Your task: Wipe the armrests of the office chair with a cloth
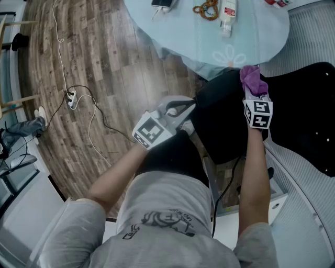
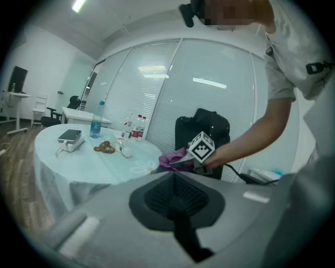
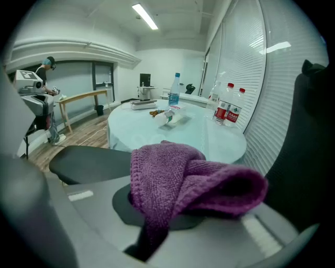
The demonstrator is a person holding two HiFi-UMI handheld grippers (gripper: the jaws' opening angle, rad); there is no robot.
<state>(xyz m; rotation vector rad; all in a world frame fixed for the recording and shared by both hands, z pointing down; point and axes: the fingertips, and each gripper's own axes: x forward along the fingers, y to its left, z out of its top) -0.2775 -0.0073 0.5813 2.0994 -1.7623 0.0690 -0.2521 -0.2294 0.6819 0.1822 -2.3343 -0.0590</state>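
Right gripper (image 1: 256, 97) clenched on purple cloth (image 3: 183, 183): soft knit, bunched in folds, drooping ahead of jaws. Cloth over far edge of matte black chair (image 1: 222, 131) seat, next to round table (image 1: 251, 36); backrest to right. Armrest not told apart from seat, probably below cloth. Left gripper (image 1: 186, 116) closed, empty, at seat's left edge, farther from cloth.

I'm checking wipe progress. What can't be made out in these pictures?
- Armrest: head view, hidden under the purple cloth and the right hand-held gripper; contact unclear.
- Office chair base: head view, behind the seat and the person's body.
- Phone: head view, cut off by the top edge.
- Red-labelled bottles: right gripper view, print too small.
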